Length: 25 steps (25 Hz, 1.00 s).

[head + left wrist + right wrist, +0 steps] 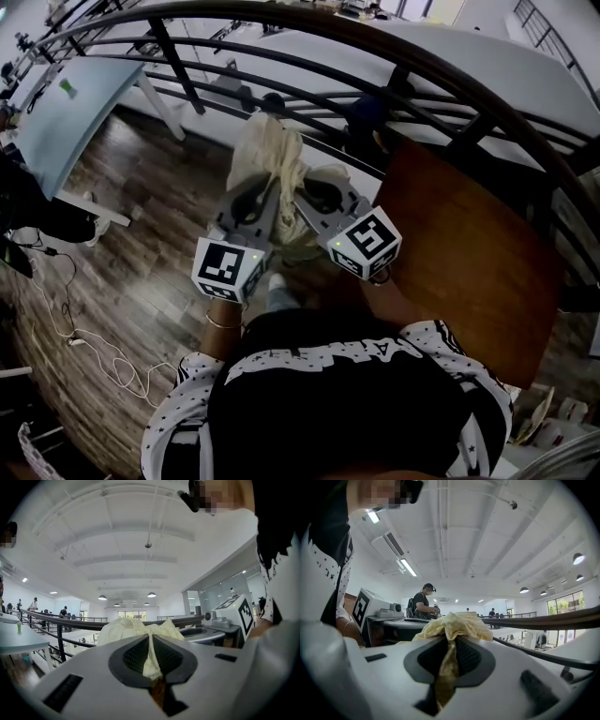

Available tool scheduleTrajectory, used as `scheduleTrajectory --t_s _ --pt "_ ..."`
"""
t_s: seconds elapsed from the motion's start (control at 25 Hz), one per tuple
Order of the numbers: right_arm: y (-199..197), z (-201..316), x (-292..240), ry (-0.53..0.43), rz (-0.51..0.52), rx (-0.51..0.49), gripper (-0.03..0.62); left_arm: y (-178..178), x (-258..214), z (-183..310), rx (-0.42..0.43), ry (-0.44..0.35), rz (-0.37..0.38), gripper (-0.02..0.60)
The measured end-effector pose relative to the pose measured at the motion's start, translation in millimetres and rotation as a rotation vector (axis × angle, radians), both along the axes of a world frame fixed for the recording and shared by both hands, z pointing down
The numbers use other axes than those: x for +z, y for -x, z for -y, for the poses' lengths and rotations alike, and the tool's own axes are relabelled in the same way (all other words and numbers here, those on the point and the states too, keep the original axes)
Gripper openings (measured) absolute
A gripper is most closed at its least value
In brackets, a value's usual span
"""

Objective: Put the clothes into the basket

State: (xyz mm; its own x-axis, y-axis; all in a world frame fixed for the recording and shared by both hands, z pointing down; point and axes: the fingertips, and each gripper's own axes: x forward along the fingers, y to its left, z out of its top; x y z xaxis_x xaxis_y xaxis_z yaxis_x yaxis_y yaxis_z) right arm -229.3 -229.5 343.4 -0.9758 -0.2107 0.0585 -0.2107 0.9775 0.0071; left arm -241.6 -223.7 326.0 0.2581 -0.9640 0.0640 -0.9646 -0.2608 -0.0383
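Note:
A pale yellow garment (270,159) hangs bunched between both grippers, held level in front of me over the wooden floor. My left gripper (265,187) is shut on the cloth; in the left gripper view a fold of the garment (151,656) is pinched between its dark pads. My right gripper (302,192) is shut on the same garment (450,660) from the other side, the fabric (454,625) heaped above its jaws. The two grippers stand close together, side by side. No basket is in view.
A curved black railing (309,70) runs across just beyond the garment. A brown wooden tabletop (469,253) lies to my right, a pale blue table (66,112) at far left. White cables (94,347) trail over the floor at lower left. People (423,604) stand in the distance.

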Motion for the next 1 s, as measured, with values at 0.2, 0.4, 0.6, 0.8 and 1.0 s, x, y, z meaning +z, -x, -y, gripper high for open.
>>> scheduleTrajectory --t_s 0.2,0.4,0.6,0.8,1.0 --pt "3 1 13 0.007 -0.014 0.032 0.054 4 12 2 0.039 0.005 -0.011 0.032" --pt "3 15 23 0.021 -0.03 0.062 0.054 3 23 16 0.072 0.02 -0.025 0.032" --pt "3 23 34 0.035 -0.043 0.095 0.055 4 34 25 0.107 0.033 -0.032 0.032" --pt "4 28 44 0.043 -0.065 0.124 0.055 5 43 31 0.14 0.046 -0.033 0.032" --pt "2 37 60 0.061 -0.09 0.15 0.055 3 57 40 0.176 0.068 -0.029 0.032"
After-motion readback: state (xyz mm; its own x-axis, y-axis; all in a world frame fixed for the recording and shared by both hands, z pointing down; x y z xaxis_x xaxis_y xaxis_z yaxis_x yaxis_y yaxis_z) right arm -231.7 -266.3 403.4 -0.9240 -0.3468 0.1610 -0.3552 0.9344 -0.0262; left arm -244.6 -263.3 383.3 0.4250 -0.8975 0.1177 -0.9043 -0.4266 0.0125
